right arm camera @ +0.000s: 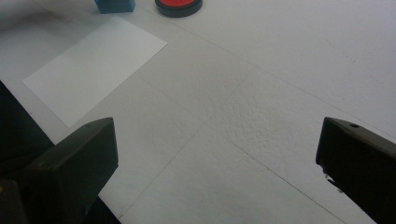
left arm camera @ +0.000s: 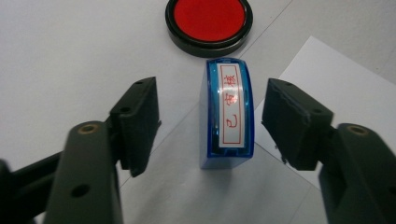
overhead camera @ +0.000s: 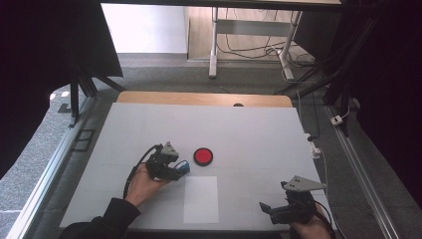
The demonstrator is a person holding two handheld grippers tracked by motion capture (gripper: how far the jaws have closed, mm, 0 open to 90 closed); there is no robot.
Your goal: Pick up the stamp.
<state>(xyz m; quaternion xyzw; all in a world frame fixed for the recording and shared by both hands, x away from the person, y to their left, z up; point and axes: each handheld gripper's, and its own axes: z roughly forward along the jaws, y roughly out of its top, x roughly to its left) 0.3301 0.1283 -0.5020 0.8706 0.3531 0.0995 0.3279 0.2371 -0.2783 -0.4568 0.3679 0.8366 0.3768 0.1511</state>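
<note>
A blue stamp (left arm camera: 226,116) with a white label of red characters stands on the table between the jaws of my left gripper (left arm camera: 210,123), which is open, with a gap on each side of the stamp. Just beyond it lies a round red ink pad (left arm camera: 208,21) in a black case. In the high view the left gripper (overhead camera: 178,168) sits at the stamp (overhead camera: 184,167), left of the ink pad (overhead camera: 203,156). A white paper sheet (overhead camera: 201,199) lies near the front edge. My right gripper (overhead camera: 268,209) is open at the front right, holding nothing.
The white table cover (overhead camera: 249,134) spans the tabletop, with a wooden edge (overhead camera: 204,98) at the back. Metal rails run along both sides. In the right gripper view the paper sheet (right arm camera: 93,65), stamp (right arm camera: 115,5) and ink pad (right arm camera: 179,6) lie far ahead.
</note>
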